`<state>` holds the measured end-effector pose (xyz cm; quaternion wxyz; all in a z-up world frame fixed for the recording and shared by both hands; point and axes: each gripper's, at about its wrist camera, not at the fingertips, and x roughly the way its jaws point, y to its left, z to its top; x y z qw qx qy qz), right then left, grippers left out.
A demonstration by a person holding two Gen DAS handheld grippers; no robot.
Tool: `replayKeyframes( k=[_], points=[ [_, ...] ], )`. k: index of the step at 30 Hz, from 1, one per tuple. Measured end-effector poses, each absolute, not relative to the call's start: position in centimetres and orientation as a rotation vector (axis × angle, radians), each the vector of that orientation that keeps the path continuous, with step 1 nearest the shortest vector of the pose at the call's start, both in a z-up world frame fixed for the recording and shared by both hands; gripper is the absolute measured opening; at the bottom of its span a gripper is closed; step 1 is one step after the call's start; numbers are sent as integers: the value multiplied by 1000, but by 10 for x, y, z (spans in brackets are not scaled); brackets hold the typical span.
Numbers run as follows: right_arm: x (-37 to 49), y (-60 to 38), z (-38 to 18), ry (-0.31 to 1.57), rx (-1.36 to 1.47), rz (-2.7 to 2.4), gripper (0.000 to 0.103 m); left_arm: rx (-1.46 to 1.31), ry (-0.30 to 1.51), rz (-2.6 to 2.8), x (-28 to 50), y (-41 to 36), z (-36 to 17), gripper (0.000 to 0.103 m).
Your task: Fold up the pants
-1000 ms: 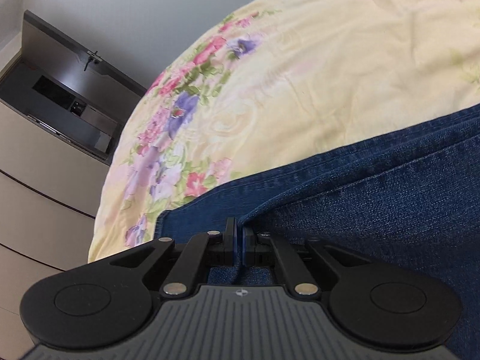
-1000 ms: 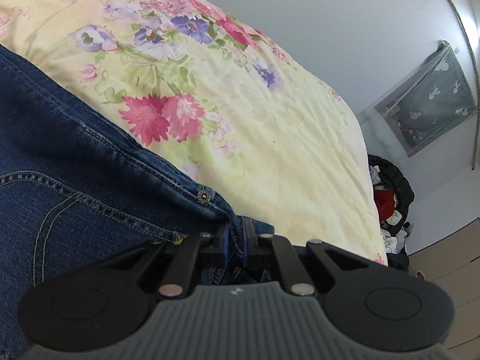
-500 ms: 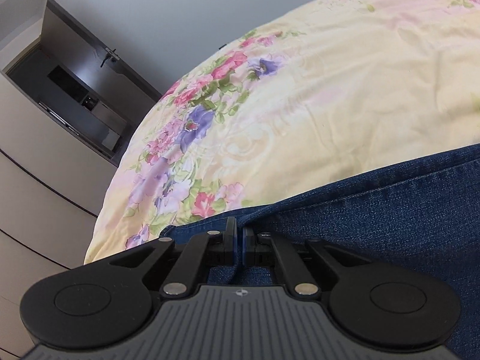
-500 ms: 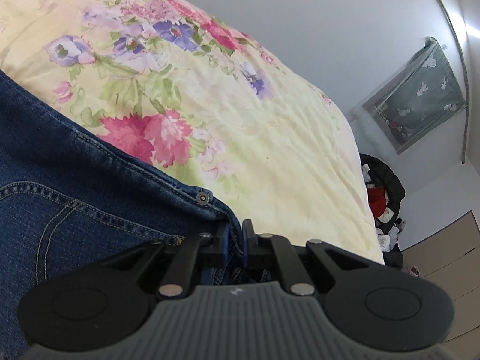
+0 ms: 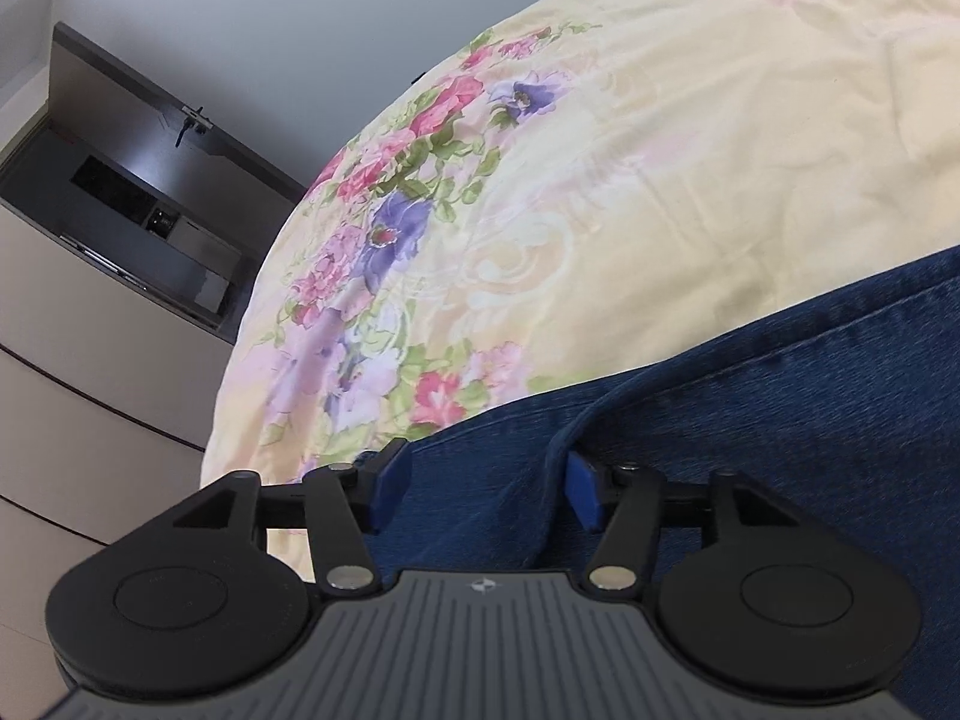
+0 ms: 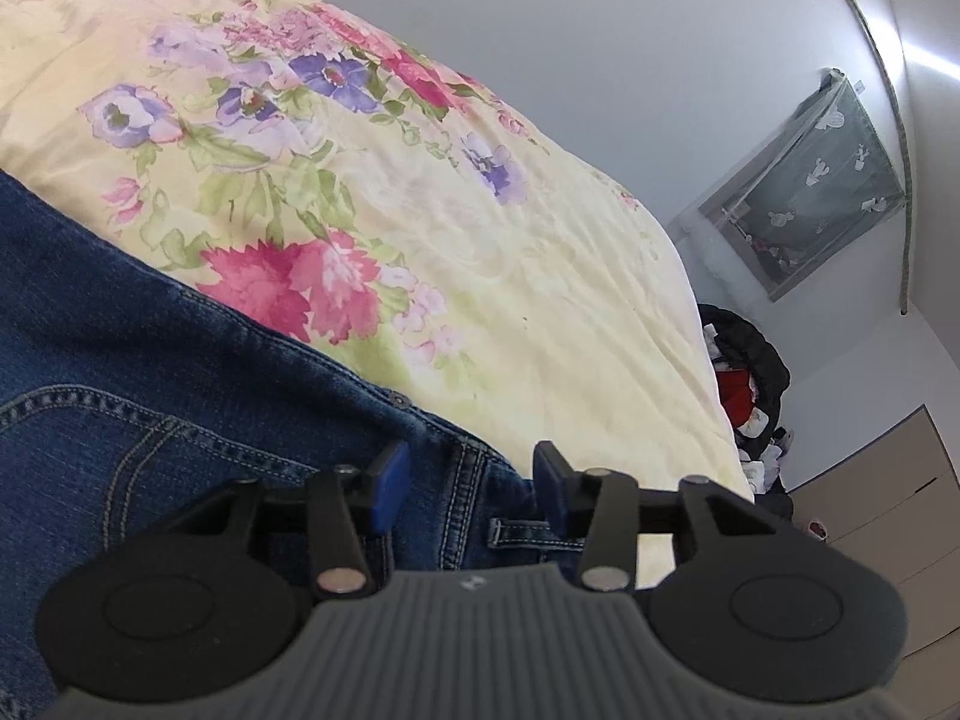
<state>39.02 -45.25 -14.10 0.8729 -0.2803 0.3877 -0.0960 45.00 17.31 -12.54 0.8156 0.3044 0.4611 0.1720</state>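
Observation:
Dark blue denim pants (image 5: 750, 396) lie on a yellow floral bedspread (image 5: 660, 168). In the left wrist view my left gripper (image 5: 483, 483) is open, its blue pads either side of a denim edge near the bed's left side. In the right wrist view the pants (image 6: 150, 372) show a stitched pocket, a rivet and the waistband with a belt loop. My right gripper (image 6: 468, 483) is open, its jaws standing either side of the waistband corner, which lies loose between them.
The bedspread also fills the right wrist view (image 6: 480, 228). A pale drawer unit (image 5: 78, 408) with a dark open top stands left of the bed. A heap of clothes (image 6: 750, 390) and a patterned wall hanging (image 6: 810, 180) are right of the bed.
Both grippers were shut on the denim; now both have opened and let the fabric go. The pants rest on the bed.

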Motion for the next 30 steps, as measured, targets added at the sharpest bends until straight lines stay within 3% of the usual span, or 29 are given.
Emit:
replayKeyframes(
  k=[2,8,14,24,30],
  points=[
    [383,-446,-138,803,-599,-197,42,669,992,386,451,183,-120,81],
    [366,-436,-128,798,-581,-209,42,677,1016,527,445,225,-105,80],
    [342,-425,-117,782,-519,-194,42,446,969,555,408,270,-80,77],
    [281,-405,-118,831,-312,-168,42,-275,853,493,304,345,-80,71],
    [236,-386,-118,840,-162,-171,42,-745,750,441,258,380,-116,71]
  ],
)
